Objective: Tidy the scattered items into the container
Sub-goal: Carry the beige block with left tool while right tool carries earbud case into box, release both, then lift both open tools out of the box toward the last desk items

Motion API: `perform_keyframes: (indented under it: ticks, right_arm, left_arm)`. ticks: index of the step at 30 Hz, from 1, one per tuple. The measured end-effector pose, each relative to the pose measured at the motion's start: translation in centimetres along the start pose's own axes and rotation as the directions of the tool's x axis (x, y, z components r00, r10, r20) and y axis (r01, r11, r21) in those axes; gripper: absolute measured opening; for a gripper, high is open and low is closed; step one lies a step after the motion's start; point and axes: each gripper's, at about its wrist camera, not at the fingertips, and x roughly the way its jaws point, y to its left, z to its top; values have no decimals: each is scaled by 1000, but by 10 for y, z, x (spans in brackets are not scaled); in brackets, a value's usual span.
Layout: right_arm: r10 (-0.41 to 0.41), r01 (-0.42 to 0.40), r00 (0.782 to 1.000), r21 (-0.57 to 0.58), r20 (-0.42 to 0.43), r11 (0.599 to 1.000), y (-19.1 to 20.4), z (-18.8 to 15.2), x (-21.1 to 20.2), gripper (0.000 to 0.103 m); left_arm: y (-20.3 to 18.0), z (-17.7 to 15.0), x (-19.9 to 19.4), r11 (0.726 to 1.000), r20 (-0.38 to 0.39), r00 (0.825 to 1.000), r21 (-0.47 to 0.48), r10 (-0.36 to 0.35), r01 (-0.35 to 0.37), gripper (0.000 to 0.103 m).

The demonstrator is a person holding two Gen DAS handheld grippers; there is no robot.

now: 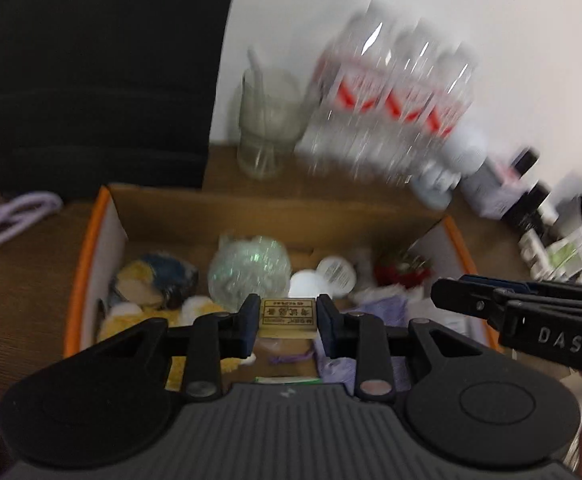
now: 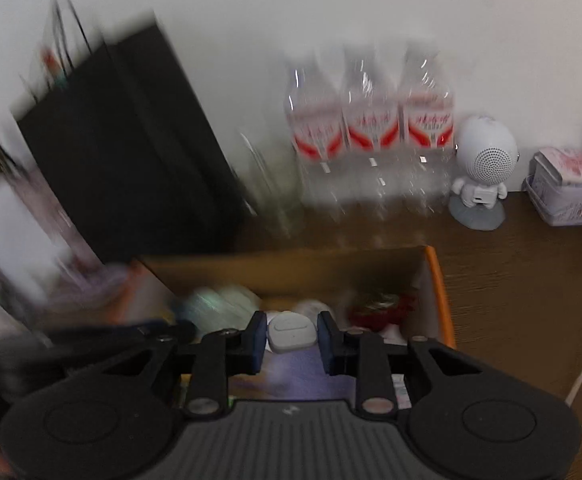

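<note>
Already the box (image 1: 91,248) is holding many items, and both tools are hovering over it: the left tool (image 1: 288,320) is gripping a tan eraser (image 1: 288,317), the right tool (image 2: 292,335) a white case (image 2: 292,333), both awaiting release.

Box (image 1: 91,248) interior ahead of both grippers is sitting crowded; open top is giving access; water bottles (image 2: 371,128) and glass (image 1: 267,128) are blocking beyond its far wall

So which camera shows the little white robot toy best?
The right wrist view: the white robot toy stands whole and fairly sharp beside the water bottles. In the left wrist view it is only a blurred white shape, half hidden behind them.
</note>
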Motion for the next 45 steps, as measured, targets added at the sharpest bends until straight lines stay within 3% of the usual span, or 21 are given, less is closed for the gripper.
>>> perform_keyframes:
  ticks: [3, 6, 9, 10, 12, 16, 21, 23, 24, 25, 26, 27, 28, 29, 30, 31, 32, 35, 40, 42, 45]
  right_arm:
    - [-18, 13, 989, -32, -144, 999, -1, -1, 30, 26]
    - [-21, 6, 972, -64, -232, 998, 1, -10, 48, 26]
    - [-29, 5, 959, -87, -281, 996, 1, -10, 58, 27]
    - [-25, 2, 958, -80, -287, 997, 1, -8, 58, 32]
    - [-25, 8, 961, -62, -277, 998, -1, -5, 51, 33]
    - [-9, 5, 973, -20, -229, 1000, -8, 8, 29, 56]
    - [-16, 17, 970, 3, -241, 1000, -8, 11, 14, 58]
    - [-21, 21, 972, 0, -233, 1000, -4, 6, 7, 60]
    - [-26, 25, 977, -8, -213, 1000, -1, 3, 0, 61]
    - [-33, 30, 985, -22, -171, 999, 1, -1, -10, 61]
    - [-39, 35, 995, -41, -96, 999, 4, -7, -22, 62]
    - [-44, 46, 999, -66, 24, 997, 8, -19, -38, 68]
    - [-50, 65, 986, -88, 162, 994, 12, -34, -53, 76]
    - [-52, 86, 957, -110, 287, 990, 16, -51, -65, 81]
    - [-39, 102, 919, -140, 393, 985, 19, -68, -74, 84]
    - [-19, 108, 891, -170, 454, 979, 22, -82, -78, 83]
    - [-10, 113, 881, -189, 473, 975, 24, -89, -79, 82]
    - [-14, 120, 876, -190, 482, 974, 31, -101, -84, 82]
    - [-24, 137, 838, -168, 545, 976, 43, -134, -110, 83]
    - [-6, 108, 825, -147, 566, 983, 45, -159, -128, 83]
    - [23, 104, 783, -167, 622, 980, 54, -205, -162, 86]
  left_arm:
    - [-1, -4, 20, 1000, -76, 997, 21, -16, 17, 31]
    - [-7, -6, 26, 998, -85, 996, 68, 8, -2, 31]
    - [-9, -5, 23, 998, -91, 996, 69, 6, 0, 46]
    - [-10, -4, 20, 998, -86, 996, 66, 14, -8, 55]
    - [-9, -1, 16, 998, -76, 997, 56, 12, -7, 63]
    - [-8, 6, 0, 999, -64, 998, 32, 21, -19, 72]
    - [-17, -1, -28, 995, -62, 994, 52, 89, -86, 85]
    - [-21, -9, -47, 989, -13, 990, 54, 141, -140, 85]
    - [-24, -19, -63, 985, 59, 985, 51, 164, -167, 89]
    - [-26, -32, -80, 983, 165, 973, 57, 164, -175, 99]
    - [-28, -48, -96, 981, 291, 944, 69, 152, -179, 103]
    - [-29, -69, -110, 979, 436, 888, 71, 143, -193, 103]
    - [-29, -90, -121, 975, 560, 817, 67, 139, -211, 103]
    - [-30, -106, -128, 971, 640, 756, 65, 137, -231, 103]
    - [-32, -117, -131, 967, 674, 725, 62, 143, -248, 103]
    - [-33, -123, -133, 965, 679, 719, 58, 151, -257, 103]
    - [-32, -126, -135, 966, 673, 724, 54, 152, -253, 103]
    - [-29, -130, -141, 972, 659, 736, 34, 151, -230, 103]
    - [-28, -168, -162, 963, 649, 727, -31, 224, -269, 103]
    - [-34, -196, -181, 961, 678, 701, -27, 220, -276, 103]
    - [-43, -249, -211, 953, 742, 632, -34, 225, -300, 103]
